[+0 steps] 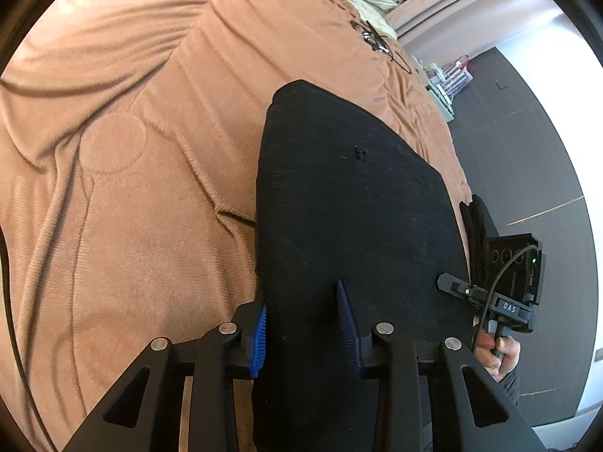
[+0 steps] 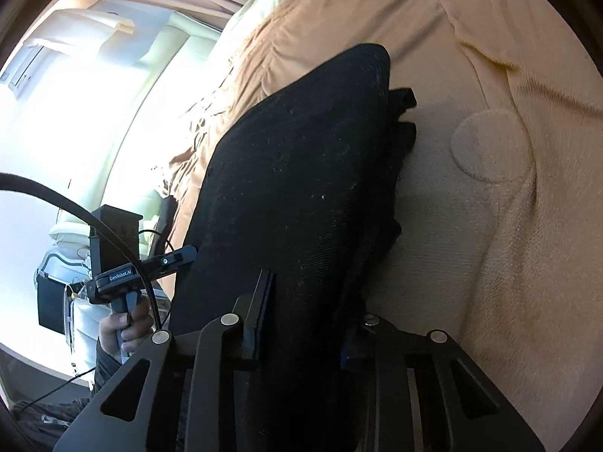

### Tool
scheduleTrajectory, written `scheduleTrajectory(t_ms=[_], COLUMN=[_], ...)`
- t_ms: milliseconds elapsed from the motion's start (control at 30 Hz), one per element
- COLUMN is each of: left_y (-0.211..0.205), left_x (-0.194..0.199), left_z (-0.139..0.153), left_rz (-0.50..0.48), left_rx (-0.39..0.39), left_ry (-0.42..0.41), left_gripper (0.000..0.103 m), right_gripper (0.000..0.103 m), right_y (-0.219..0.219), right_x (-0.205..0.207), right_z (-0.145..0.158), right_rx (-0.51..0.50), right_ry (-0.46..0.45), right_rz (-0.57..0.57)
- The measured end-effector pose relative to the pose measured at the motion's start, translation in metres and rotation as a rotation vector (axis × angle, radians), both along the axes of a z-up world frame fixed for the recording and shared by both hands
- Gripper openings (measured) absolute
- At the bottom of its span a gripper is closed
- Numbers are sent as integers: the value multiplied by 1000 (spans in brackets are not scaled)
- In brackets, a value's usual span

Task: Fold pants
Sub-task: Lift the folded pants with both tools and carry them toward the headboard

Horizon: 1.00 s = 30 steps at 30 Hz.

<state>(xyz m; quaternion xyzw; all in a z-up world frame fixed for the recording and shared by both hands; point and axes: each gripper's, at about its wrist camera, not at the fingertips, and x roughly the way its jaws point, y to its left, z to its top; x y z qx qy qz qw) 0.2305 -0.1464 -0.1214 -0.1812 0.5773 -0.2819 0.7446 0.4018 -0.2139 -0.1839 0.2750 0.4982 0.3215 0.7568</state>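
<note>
A: Pants (image 1: 354, 203), black, lie in a folded slab on the tan blanket (image 1: 124, 173), near edge lifted into both tools.

B: Left gripper (image 1: 306, 329)?

A: Narrow gap. Both blue pads (image 1: 348, 324) sit against the cloth, one on each side of the near hem, and the fabric bunches between them. Clamped on the pants.

B: And the right gripper (image 2: 305, 324)?

A: Also narrow. Its left finger (image 2: 260, 316) presses the top of the fabric; the other finger is mostly buried under a fold, so its contact cannot be made out directly. Cloth fills the gap, and it reads as gripped.

B: Hand pose?

A: Each tool tilts downward toward the bed. From the left camera, the right hand (image 1: 499, 356) wraps the other tool's handle at the pants' right edge. From the right camera, the left hand (image 2: 124, 327) holds its handle at the left edge, cable (image 2: 75, 211) arcing over it.
</note>
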Motion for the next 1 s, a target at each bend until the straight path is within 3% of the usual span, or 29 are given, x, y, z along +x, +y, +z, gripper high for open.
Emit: scheduleTrajectory(t_ms=[567, 1000], left_y=[44, 78], left_x=[-27, -74], left_z=[64, 139], left_rz=[52, 88], left_rx=[-28, 32], left_ry=[-120, -260], left_gripper=[34, 35], right_gripper=[24, 24], right_y=[48, 77], right_x=[-23, -54], right_z=[45, 78], right_rx=[14, 64], right_ry=[-143, -232], right_rz=[40, 93])
